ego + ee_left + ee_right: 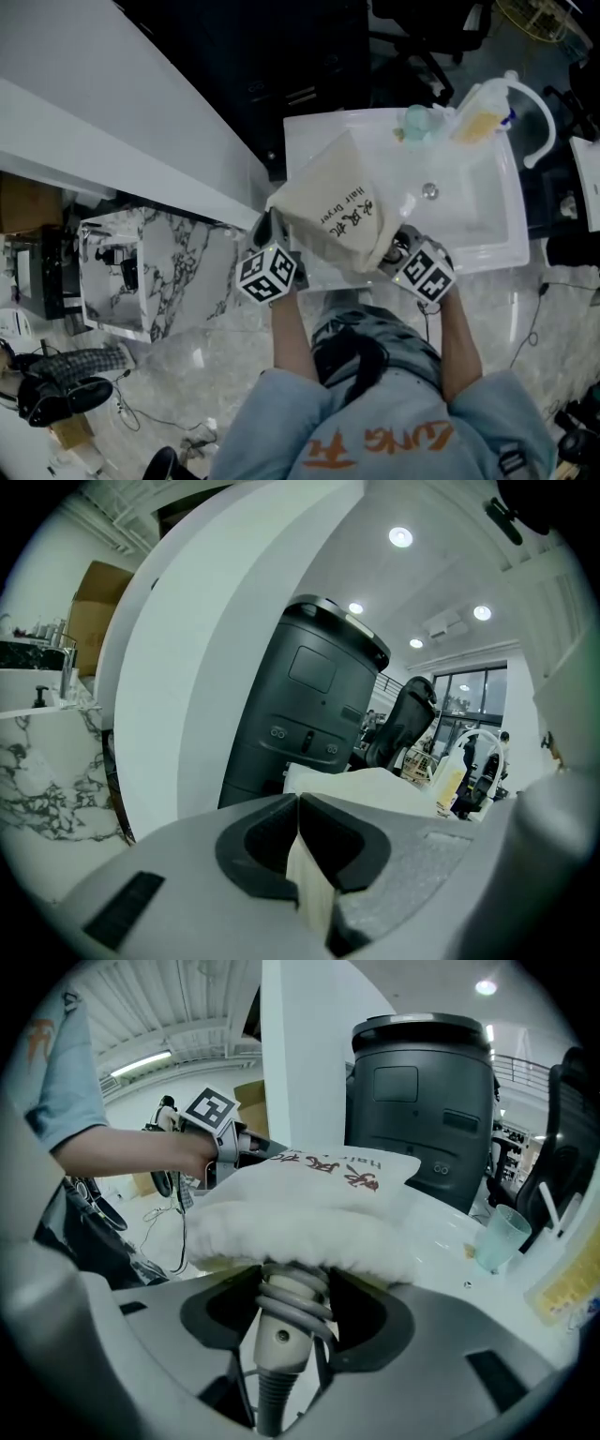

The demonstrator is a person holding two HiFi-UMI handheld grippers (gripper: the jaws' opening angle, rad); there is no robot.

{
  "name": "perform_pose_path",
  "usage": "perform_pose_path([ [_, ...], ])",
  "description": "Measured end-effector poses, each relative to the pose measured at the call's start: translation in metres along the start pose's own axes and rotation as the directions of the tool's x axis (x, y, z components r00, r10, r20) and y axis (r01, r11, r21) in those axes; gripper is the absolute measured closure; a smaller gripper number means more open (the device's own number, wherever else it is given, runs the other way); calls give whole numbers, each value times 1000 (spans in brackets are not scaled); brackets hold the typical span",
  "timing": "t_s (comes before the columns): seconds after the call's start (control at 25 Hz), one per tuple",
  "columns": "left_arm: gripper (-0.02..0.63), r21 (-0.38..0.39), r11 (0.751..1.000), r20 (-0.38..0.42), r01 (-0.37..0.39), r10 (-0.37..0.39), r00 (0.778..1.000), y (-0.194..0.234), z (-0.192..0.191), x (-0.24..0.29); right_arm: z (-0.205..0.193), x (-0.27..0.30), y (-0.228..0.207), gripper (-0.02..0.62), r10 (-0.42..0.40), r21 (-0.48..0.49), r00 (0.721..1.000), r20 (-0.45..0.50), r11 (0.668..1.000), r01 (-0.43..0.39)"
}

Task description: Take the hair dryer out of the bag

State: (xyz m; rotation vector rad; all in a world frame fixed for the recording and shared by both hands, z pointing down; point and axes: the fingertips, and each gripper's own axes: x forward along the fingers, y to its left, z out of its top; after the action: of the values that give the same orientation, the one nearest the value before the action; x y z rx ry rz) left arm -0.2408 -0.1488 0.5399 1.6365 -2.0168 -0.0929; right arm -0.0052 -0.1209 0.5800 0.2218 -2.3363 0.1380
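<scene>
Currently my left gripper (300, 808) pinches soft, limp bag (333, 202) cloth, my right gripper (292, 1288) clamps the hair dryer (279, 1335) by its rigid, cord-wrapped handle, probably the surest hold.

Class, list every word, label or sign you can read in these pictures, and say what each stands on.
"Hair Dryer": dark print on the cloth bag.
Three Chinese characters beside it on the bag: too blurred to read surely.
Orange print on the person's shirt: upside down, unclear.
On the left tool and right tool: black-and-white square markers on their cubes, no words.
</scene>
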Motion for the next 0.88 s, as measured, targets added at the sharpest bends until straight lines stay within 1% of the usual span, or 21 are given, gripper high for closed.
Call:
perform_pose_path([
  [0.08,597,7,999,-4,-31,31,1000,0,-3,-1,-6,-7,2,362,-4,-10,1000,-3,1000,4],
  [0.2,597,19,991,-35,-133,133,990,9,-10,-3,-16,-19,5,362,-14,-7,1000,-1,1000,14],
  [0.24,597,14,988,-36,-156,156,987,11,-11,-4,-20,-24,5,362,-20,3,1000,1,1000,20],
  [0.32,597,3,985,-30,-171,171,985,10,-11,-5,-29,-33,2,362,-39,30,999,5,999,39],
  [0.48,598,5,977,-22,-214,214,977,8,-10,-8,-46,-53,-4,362,-83,79,996,8,993,82],
  [0.64,597,24,975,-21,-219,220,975,0,-12,-7,-59,-69,-9,362,-115,99,993,4,989,114],
  [0.72,598,28,974,-15,-226,226,974,-5,-12,-7,-63,-74,-9,362,-118,99,993,2,988,117],
  [0.88,597,21,971,7,-239,239,971,-8,-7,-8,-68,-82,-3,362,-98,82,995,-1,992,97],
])
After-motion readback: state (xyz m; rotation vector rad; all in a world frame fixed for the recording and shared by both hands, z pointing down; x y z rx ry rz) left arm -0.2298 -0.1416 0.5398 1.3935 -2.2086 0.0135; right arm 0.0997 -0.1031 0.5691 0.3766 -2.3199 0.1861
